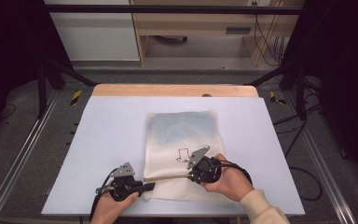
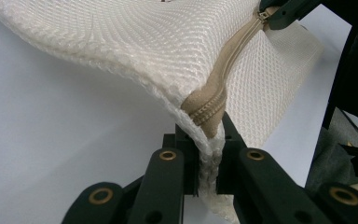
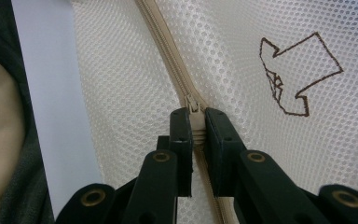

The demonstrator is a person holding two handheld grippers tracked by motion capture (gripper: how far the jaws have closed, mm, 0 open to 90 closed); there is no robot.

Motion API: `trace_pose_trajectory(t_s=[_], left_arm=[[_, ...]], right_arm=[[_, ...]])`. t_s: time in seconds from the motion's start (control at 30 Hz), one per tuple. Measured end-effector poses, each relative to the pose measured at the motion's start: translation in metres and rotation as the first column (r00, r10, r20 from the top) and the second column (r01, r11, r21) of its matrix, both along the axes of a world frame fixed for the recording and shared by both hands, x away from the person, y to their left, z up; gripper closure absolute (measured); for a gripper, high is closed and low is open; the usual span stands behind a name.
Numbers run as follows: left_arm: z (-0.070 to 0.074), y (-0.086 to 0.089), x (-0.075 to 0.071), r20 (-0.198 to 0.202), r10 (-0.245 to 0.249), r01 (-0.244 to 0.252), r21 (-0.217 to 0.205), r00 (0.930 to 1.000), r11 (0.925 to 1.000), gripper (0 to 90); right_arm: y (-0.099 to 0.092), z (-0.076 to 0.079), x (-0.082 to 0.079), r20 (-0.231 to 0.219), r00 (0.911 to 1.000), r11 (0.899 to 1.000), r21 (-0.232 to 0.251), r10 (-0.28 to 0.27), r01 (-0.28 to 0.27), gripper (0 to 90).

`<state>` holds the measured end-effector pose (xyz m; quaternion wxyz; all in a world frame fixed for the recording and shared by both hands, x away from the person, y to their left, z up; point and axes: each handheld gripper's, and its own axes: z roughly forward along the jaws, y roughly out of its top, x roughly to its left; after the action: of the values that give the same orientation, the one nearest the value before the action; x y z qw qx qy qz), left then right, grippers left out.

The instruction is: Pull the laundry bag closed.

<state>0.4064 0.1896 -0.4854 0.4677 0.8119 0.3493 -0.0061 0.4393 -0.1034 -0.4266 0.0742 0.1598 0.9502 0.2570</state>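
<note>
A white mesh bag (image 1: 182, 130) lies on the pale table, a brown outline figure (image 1: 182, 155) drawn on it. A tan zipper (image 1: 168, 178) runs along the bag's near edge between both grippers. My left gripper (image 1: 149, 186) is shut on the bag's near-left corner, at the zipper's end (image 2: 209, 109), and lifts that corner off the table. My right gripper (image 1: 189, 176) is shut on the zipper pull (image 3: 193, 105), with the zipper (image 3: 163, 37) stretching ahead of its jaws. The left gripper view has the right gripper's jaws at the zipper's far end (image 2: 284, 11).
The table (image 1: 112, 140) has bare surface left, right and beyond the bag. A wooden strip (image 1: 175, 90) edges its far side. Black frame bars (image 1: 51, 74) stand at the far corners, and cables (image 1: 303, 140) lie on the floor to the right.
</note>
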Motion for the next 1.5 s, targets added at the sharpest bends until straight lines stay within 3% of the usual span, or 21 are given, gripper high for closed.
trace_pose_trajectory(t_s=[1.5], left_arm=[[0.003, 0.000, -0.001, 0.015, -0.004, 0.004, 0.000, 0.9999, 1.0000, 83.3]], right_arm=[[-0.017, -0.002, -0.007, 0.011, 0.9996, 0.999, 0.047, -0.025, 0.025, 82.2]])
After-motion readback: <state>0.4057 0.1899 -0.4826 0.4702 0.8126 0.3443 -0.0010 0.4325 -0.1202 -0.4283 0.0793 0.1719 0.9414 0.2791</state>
